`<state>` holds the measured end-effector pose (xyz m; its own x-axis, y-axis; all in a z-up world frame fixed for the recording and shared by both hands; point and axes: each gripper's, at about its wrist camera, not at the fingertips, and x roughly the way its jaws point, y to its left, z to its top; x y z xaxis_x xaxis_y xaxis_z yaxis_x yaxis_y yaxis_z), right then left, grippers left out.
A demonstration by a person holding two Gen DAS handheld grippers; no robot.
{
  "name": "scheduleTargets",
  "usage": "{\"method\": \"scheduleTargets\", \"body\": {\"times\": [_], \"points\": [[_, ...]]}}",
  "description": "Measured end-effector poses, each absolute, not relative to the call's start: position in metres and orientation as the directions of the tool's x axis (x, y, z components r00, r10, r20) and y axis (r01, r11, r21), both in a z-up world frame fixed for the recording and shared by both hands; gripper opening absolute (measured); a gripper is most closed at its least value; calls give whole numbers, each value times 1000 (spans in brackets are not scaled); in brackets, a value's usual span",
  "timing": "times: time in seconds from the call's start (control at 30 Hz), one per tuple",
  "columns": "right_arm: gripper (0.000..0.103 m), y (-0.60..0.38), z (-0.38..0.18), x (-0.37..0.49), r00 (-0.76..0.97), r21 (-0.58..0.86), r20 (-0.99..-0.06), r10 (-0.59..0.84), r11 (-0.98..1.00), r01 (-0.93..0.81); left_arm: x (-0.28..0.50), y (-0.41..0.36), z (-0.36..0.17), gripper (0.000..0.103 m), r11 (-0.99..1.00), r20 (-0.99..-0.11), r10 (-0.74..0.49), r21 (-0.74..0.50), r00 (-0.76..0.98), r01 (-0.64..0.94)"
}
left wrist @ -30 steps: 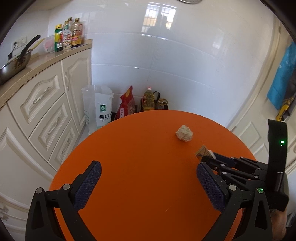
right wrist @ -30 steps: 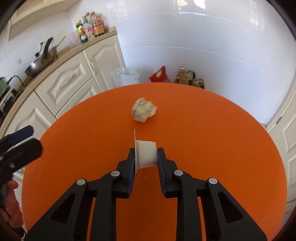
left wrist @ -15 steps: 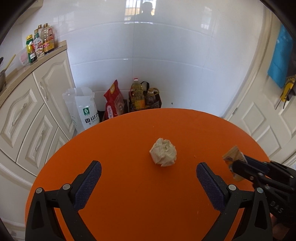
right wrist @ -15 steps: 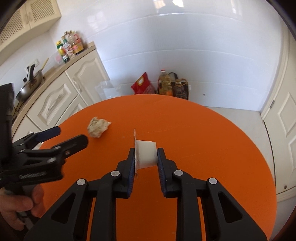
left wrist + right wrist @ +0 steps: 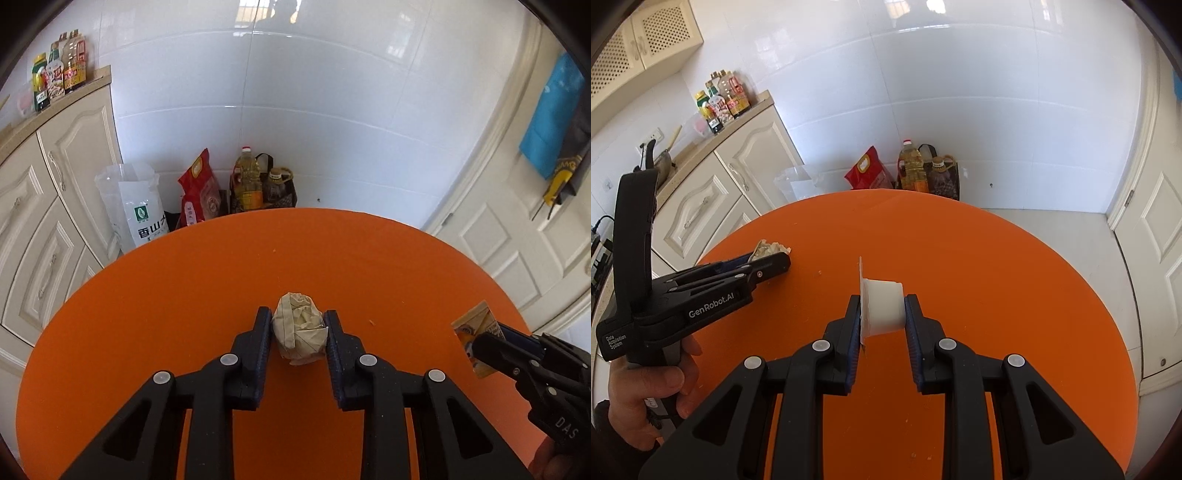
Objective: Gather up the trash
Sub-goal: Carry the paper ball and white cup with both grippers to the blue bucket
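Note:
My left gripper (image 5: 298,328) is shut on a crumpled ball of beige paper (image 5: 300,332) that rests on the round orange table (image 5: 184,295). In the right wrist view the left gripper (image 5: 775,260) shows at the left with the paper ball (image 5: 767,248) between its fingers. My right gripper (image 5: 882,308) is shut on a small white plastic cup (image 5: 882,306) with a peeled foil lid, held above the table (image 5: 997,277). In the left wrist view the right gripper (image 5: 484,343) shows at the right edge with the cup's printed lid (image 5: 476,330).
Cream kitchen cabinets (image 5: 48,206) stand to the left with sauce bottles (image 5: 59,79) on the counter. A white bag (image 5: 136,206), a red bag (image 5: 199,188) and oil bottles (image 5: 251,181) sit on the floor by the tiled wall. A white door (image 5: 524,221) is on the right.
My left gripper moved forward over the paper ball and shut on it. My right gripper keeps holding the cup and has shifted a little right.

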<state>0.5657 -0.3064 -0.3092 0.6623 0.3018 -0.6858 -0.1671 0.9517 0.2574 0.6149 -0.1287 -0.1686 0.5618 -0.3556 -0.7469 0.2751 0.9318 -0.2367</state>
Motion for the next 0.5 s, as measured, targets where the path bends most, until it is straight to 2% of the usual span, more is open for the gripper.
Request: {"method": "scheduleTargets", "body": {"times": [0.2, 0.5], "points": [[22, -311, -297, 544, 676, 254, -677, 292, 954, -158, 588, -102, -164, 23, 928, -712, -371, -261, 596, 266], [22, -317, -258, 478, 739, 246, -611, 282, 956, -161, 517, -81, -128, 23, 912, -615, -411, -279, 673, 301]]}}
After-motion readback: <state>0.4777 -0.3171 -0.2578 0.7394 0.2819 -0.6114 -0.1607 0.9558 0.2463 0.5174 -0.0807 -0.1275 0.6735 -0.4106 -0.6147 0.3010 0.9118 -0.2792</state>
